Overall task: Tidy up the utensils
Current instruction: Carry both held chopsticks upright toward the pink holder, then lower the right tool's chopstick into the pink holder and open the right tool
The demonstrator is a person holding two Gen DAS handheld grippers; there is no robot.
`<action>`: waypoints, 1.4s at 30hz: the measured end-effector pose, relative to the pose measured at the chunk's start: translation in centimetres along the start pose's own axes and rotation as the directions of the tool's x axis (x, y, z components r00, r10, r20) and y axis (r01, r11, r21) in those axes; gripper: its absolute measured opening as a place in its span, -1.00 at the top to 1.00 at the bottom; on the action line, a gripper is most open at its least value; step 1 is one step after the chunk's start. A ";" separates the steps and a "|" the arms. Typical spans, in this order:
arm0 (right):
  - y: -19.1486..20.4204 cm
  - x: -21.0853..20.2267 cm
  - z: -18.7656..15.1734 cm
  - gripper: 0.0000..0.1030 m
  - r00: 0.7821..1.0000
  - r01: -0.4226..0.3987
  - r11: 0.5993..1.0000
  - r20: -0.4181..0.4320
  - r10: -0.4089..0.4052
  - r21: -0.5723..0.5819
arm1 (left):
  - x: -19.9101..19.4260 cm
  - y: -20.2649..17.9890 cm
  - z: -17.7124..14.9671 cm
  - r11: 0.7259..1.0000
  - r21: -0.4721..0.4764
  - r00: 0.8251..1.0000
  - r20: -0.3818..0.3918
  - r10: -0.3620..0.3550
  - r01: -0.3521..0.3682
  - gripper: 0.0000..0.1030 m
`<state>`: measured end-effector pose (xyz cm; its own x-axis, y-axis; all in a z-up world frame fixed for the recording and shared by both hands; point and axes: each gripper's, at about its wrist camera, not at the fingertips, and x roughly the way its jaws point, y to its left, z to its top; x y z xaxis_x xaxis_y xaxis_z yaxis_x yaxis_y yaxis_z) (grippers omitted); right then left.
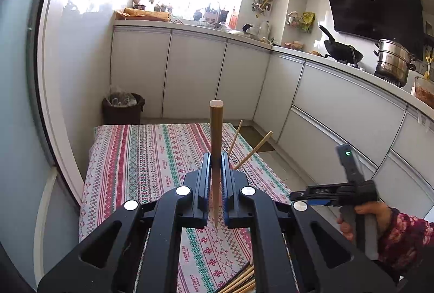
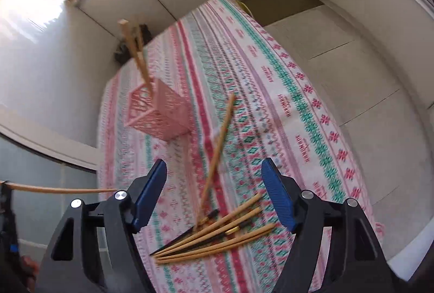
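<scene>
My left gripper (image 1: 216, 161) is shut on a brown wooden chopstick (image 1: 216, 130) that stands upright between the jaws, above the patterned tablecloth (image 1: 152, 157). That chopstick also shows at the left edge of the right wrist view (image 2: 62, 189). My right gripper (image 2: 214, 170) is open and empty above a pile of several chopsticks (image 2: 217, 238) on the cloth. One chopstick (image 2: 218, 149) leans up from the pile, blurred. A pink slotted holder (image 2: 160, 113) stands further back with two chopsticks (image 2: 137, 54) in it. The right gripper also shows in the left wrist view (image 1: 295, 195).
The table (image 2: 312, 108) stands in a kitchen corner. White cabinets (image 1: 195, 75) run behind and to the right. A dark bin (image 1: 122, 108) stands on the floor beyond the table. Tiled floor (image 2: 366, 92) lies to the right. Two chopstick ends (image 1: 252, 149) poke up behind my left gripper.
</scene>
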<state>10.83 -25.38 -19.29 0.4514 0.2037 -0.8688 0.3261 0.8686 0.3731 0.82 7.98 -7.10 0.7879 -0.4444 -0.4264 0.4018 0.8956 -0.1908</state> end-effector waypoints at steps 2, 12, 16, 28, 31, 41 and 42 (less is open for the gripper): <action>-0.1 2.8 1.2 -0.32 1.000 0.004 0.999 -0.026 -0.004 0.032 | 0.0 0.1 0.0 1.000 0.002 1.000 -0.001 0.001 -0.001 0.88; 1.9 12.4 3.6 -0.15 0.993 0.091 0.996 -0.076 -0.092 -0.018 | 0.7 1.1 -0.3 1.000 -0.002 0.999 -0.031 0.017 -0.017 0.88; 2.4 12.6 2.1 0.78 0.987 0.148 0.981 -0.048 -0.155 -0.124 | 0.9 0.9 -0.3 1.000 0.002 0.999 -0.031 0.013 -0.013 0.88; -2.4 -0.9 -2.7 0.85 0.959 -0.232 0.969 0.144 0.243 -0.086 | 0.4 0.2 -0.1 1.000 -0.013 1.000 -0.009 -0.018 0.018 0.88; -0.3 -5.4 -4.5 0.85 0.930 -0.251 0.944 0.216 0.296 -0.213 | 0.3 -0.2 0.0 0.999 -0.017 0.999 -0.002 -0.038 0.038 0.88; 4.1 -14.8 -9.4 0.85 0.834 -0.160 0.866 0.404 0.375 -0.473 | 0.7 -1.2 0.2 0.999 -0.010 0.999 0.005 -0.042 0.042 0.88; 4.3 -15.1 -9.2 0.85 0.828 -0.161 0.865 0.411 0.380 -0.474 | 0.7 -1.2 0.1 0.999 -0.010 0.999 0.006 -0.040 0.040 0.88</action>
<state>-2.22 -20.56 -7.53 0.8396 0.3129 -0.4439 -0.1845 0.9331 0.3088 0.96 6.61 -7.03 0.7737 -0.4800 -0.4134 0.4284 0.8772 -0.2167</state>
